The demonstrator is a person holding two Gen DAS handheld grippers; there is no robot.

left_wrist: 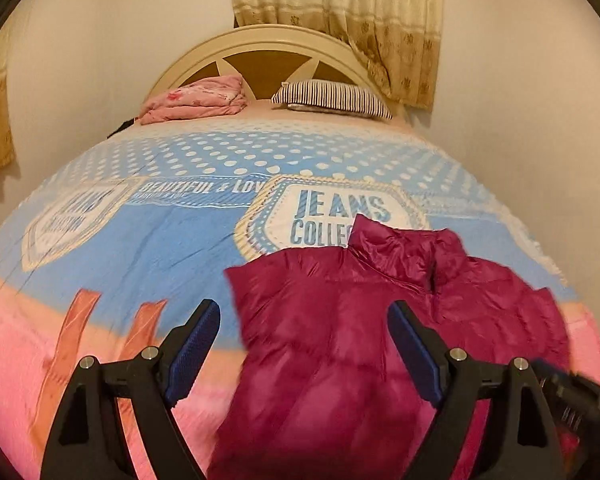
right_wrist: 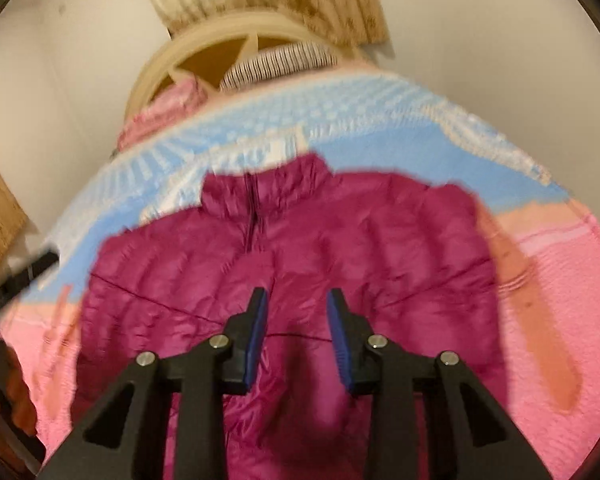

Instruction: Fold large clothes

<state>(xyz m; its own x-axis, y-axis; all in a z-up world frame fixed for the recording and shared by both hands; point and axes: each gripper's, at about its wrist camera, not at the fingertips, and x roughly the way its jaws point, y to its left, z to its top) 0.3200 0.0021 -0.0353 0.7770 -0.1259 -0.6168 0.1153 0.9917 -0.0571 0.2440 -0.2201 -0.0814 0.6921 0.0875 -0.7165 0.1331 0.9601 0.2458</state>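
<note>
Currently magenta puffer jacket (left_wrist: 340, 340) lies flat on the bed (left_wrist: 140, 240), collar toward the headboard (left_wrist: 260, 40). Left tool (left_wrist: 304, 316) wide, empty, above the jacket's left edge. Right tool (right_wrist: 296, 300) narrower, nothing gripped, over jacket centre. Left view alone shows the pink folded blanket (left_wrist: 196, 100) and striped pillow (left_wrist: 332, 98) sharply; right view blurred, shows the zipper (right_wrist: 254, 208).

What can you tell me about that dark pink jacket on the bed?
The jacket is a deep magenta puffer with shiny, quilted fabric that looks like nylon. It has a stand-up collar and a dark zipper running down from it. It lies front up on the bedspread, collar toward the headboard, its sides apparently folded in. Both grippers hover above it with nothing between their fingers; neither touches it in these blurred views.
</note>
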